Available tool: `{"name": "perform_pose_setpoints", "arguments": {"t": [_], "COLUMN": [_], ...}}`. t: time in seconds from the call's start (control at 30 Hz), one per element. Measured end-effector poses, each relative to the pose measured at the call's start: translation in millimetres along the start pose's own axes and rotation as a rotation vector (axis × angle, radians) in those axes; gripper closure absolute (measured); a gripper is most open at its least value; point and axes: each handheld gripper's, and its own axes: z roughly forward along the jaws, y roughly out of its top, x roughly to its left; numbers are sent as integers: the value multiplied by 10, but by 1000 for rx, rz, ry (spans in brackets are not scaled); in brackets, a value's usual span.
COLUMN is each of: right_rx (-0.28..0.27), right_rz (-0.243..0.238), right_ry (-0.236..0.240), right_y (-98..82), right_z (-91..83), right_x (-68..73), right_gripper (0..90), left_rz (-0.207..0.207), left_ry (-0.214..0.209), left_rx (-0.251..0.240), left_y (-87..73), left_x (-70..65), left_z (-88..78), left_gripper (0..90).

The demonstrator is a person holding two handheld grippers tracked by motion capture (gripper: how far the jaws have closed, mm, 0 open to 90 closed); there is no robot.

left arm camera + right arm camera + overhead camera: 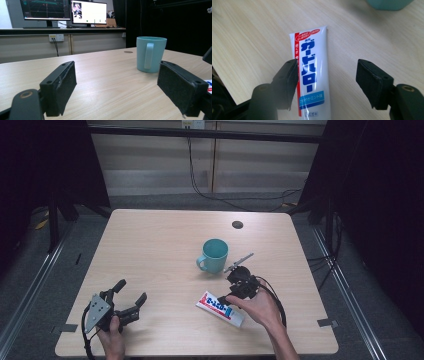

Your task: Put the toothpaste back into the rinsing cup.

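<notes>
Toothpaste tube lying flat on the table, under the right gripper.

The tube is white with a red stripe down one long edge, bold blue lettering along its middle and a light blue band near one end; it lies in front of the teal mug, near the table's front edge. The right gripper hovers above it with jaws apart, the tube showing between them, one jaw over its red edge and the other out over bare wood; neither pad presses on it. The left gripper rests well apart at the front left, jaws spread wide with nothing between them, facing the mug.
</notes>
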Motion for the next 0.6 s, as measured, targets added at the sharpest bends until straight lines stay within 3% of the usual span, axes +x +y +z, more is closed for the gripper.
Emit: {"name": "perform_pose_setpoints", "arguments": {"t": [0.6], "right_rx": [133], "right_rz": [-75], "right_ry": [17], "right_y": [96], "right_z": [289], "right_x": [89], "right_gripper": [421], "left_rz": [-6], "left_ry": [-6], "left_rx": [0], "left_y": [-1], "left_x": [-1], "left_z": [2], "left_gripper": [155]}}
